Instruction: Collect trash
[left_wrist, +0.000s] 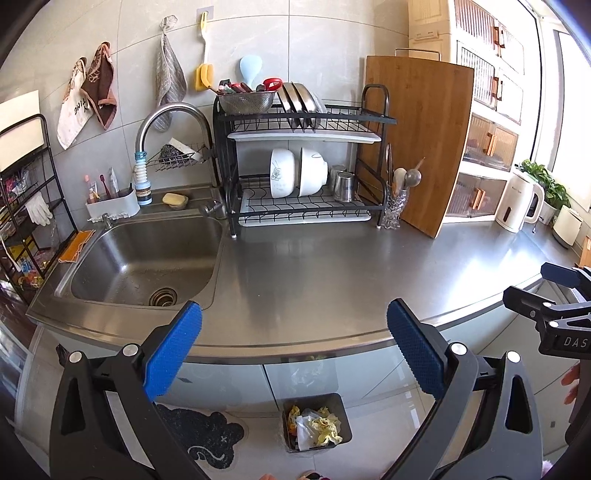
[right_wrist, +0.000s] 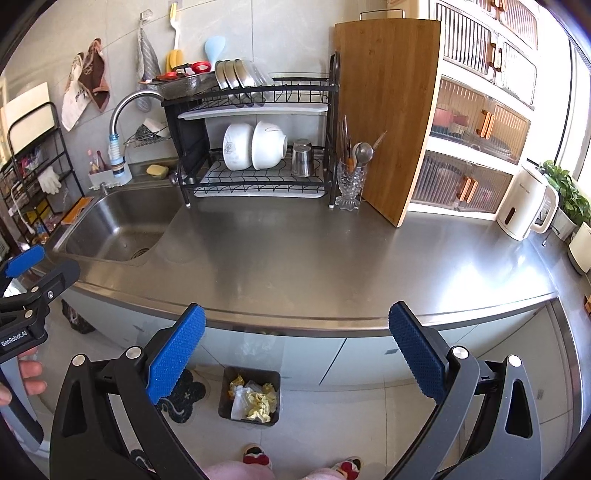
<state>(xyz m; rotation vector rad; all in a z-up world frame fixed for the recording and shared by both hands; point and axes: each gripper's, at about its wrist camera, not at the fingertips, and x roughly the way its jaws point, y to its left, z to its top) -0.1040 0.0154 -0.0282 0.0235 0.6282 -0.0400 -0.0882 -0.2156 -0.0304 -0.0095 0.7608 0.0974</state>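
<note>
A dark trash bin (left_wrist: 341, 410) (right_wrist: 225, 391) stands on the floor in front of the counter cabinets. Inside it lies crumpled yellow and white trash (left_wrist: 319, 424) (right_wrist: 258, 402). My left gripper (left_wrist: 293, 332) is open above the counter's front edge, with nothing between its blue pads. My right gripper (right_wrist: 297, 332) is open too and holds nothing. In the left wrist view the right gripper (left_wrist: 554, 302) shows at the right edge; in the right wrist view the left gripper (right_wrist: 26, 280) shows at the left edge. The steel counter (left_wrist: 314, 266) (right_wrist: 314, 254) carries no loose trash.
A sink (left_wrist: 140, 262) (right_wrist: 114, 229) lies at the left, a dish rack (left_wrist: 303, 166) (right_wrist: 258, 140) at the back, with a wooden cutting board (left_wrist: 421, 140) (right_wrist: 388, 110) and a white kettle (left_wrist: 517, 203) (right_wrist: 524, 206) to the right. A dark mat (left_wrist: 207, 435) lies on the floor. A person's slippers (right_wrist: 258, 456) show below.
</note>
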